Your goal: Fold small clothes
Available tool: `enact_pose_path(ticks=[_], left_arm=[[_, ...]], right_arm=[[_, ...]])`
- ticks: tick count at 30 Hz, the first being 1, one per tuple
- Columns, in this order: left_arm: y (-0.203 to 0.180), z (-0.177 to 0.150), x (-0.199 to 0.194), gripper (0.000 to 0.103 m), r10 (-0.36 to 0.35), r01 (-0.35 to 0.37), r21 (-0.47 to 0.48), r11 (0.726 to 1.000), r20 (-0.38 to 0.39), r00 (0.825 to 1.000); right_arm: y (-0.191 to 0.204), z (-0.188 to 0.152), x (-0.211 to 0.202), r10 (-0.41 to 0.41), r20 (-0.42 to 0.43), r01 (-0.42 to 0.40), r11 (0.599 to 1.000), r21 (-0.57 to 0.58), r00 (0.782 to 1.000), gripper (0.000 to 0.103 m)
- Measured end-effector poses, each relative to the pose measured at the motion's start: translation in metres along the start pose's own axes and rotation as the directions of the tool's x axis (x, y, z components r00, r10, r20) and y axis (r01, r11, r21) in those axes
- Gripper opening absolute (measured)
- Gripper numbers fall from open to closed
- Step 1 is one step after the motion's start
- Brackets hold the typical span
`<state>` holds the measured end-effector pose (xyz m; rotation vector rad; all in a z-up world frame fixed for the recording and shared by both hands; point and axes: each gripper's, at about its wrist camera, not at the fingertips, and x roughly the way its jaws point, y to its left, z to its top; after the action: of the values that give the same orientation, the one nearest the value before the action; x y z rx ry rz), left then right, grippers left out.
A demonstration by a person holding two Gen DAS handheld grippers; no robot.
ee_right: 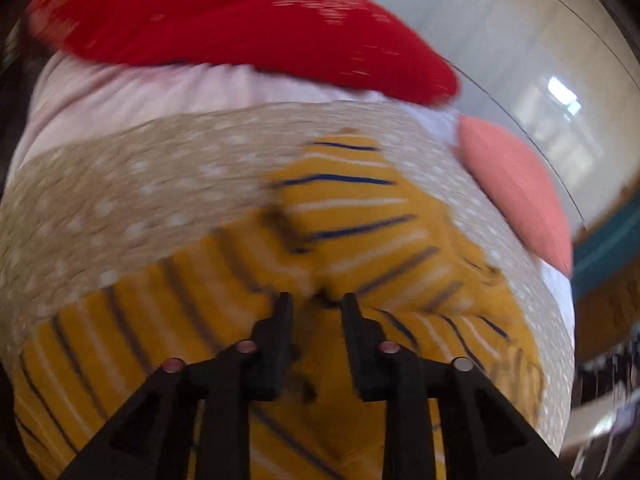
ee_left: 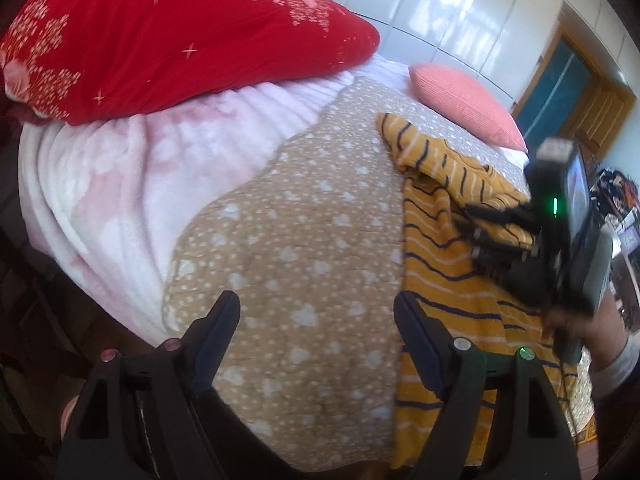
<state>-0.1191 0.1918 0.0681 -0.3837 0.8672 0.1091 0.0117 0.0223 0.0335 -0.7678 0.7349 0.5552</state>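
Left gripper [ee_left: 316, 316] fingers spread wide, nothing between them, hovering over bare beige spotted bedspread [ee_left: 288, 232] near the bed's front edge. Its right finger sits just at the left edge of the striped garment [ee_left: 444, 280], contact unclear.

Striped garment: mustard yellow with dark and white stripes, lying on the bedspread toward the bed's right side, running from the front edge back toward the far right corner. Far part is bunched and folded over itself; near part lies flatter.

Right gripper [ee_right: 316, 300] over the garment [ee_right: 352, 216]; in the right wrist view the fingers are partway open with a narrow gap, tips at a raised crease of the fabric. Frame is motion-blurred, cannot tell whether cloth is pinched. In the left wrist view the right gripper [ee_left: 492, 232] sits at the bunched part by the bed's right edge, also blurred.

No containers in view.

Red patterned pillow [ee_left: 168, 40] at the bed's far left corner, resting on a pink fleece blanket [ee_left: 120, 184] that covers the left side. Salmon cushion [ee_left: 468, 104] at the far right corner, apart from the garment. Open bedspread across the middle, between blanket and garment. White wardrobe panels [ee_left: 460, 12] behind the bed; wooden door [ee_left: 576, 88] to the right.
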Motion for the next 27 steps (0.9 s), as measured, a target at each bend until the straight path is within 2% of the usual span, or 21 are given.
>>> enact_pose_path(ticks=[2,4,5,7,10,12,13,14,15,18,20,23,25,27], left_arm=[[0.006,-0.001,-0.001,0.079,-0.001,0.001,-0.012,1.000,0.003,1.000],[0.009,-0.001,0.000,0.079,-0.007,0.008,-0.024,1.000,0.002,1.000],[0.009,-0.002,0.001,0.079,-0.011,0.011,-0.028,1.000,0.000,1.000],[0.008,-0.002,0.002,0.079,-0.018,0.018,-0.027,0.999,-0.005,1.000],[0.005,-0.004,0.005,0.079,-0.027,0.027,-0.021,0.999,-0.010,1.000],[0.003,-0.005,0.007,0.079,-0.039,0.038,-0.026,0.999,-0.015,0.999],[0.001,-0.006,0.008,0.079,-0.044,0.043,-0.027,0.999,-0.017,0.999],[-0.001,-0.007,0.008,0.079,-0.047,0.046,-0.025,0.999,-0.019,0.999],[-0.002,-0.008,0.008,0.079,-0.047,0.047,-0.021,0.999,-0.020,0.999],[-0.004,-0.009,0.008,0.079,-0.040,0.040,-0.005,0.999,-0.020,0.999],[-0.002,-0.008,0.008,0.079,-0.032,0.032,-0.008,0.999,-0.018,0.999],[0.002,-0.008,0.012,0.080,-0.028,0.027,-0.027,0.999,-0.029,0.999],[0.005,-0.008,0.015,0.080,-0.031,0.029,-0.042,0.999,-0.040,0.999],[0.006,-0.010,0.017,0.080,-0.030,0.028,-0.049,0.998,-0.046,0.998]], right_arm=[[0.009,-0.006,-0.006,-0.008,0.008,0.008,1.000,-0.013,1.000,0.029],[0.000,-0.015,-0.016,0.034,0.016,-0.035,0.998,0.043,0.999,0.032],[-0.009,-0.021,-0.021,0.054,0.019,-0.055,0.995,0.080,0.998,0.037],[-0.032,-0.032,-0.033,0.062,0.031,-0.066,0.985,0.162,0.998,0.040],[-0.081,-0.053,-0.041,0.005,0.026,-0.013,0.946,0.323,1.000,0.040],[-0.118,-0.068,-0.039,-0.020,0.005,0.016,0.887,0.461,1.000,0.032],[-0.133,-0.074,-0.033,-0.023,-0.009,0.024,0.856,0.516,1.000,0.019],[-0.143,-0.076,-0.027,-0.020,-0.022,0.028,0.834,0.551,1.000,0.012],[-0.152,-0.078,-0.015,-0.017,-0.048,0.042,0.815,0.578,0.999,0.012],[-0.158,-0.078,0.023,-0.001,-0.173,0.103,0.807,0.582,0.985,0.012],[-0.155,-0.070,0.038,0.022,-0.174,0.085,0.809,0.581,0.985,0.012],[-0.145,-0.037,0.047,0.072,-0.100,-0.001,0.816,0.578,0.992,0.012],[-0.142,-0.015,0.057,0.089,-0.078,-0.028,0.814,0.580,0.993,0.012],[-0.140,0.002,0.069,0.127,-0.051,-0.071,0.794,0.604,0.991,0.012]])
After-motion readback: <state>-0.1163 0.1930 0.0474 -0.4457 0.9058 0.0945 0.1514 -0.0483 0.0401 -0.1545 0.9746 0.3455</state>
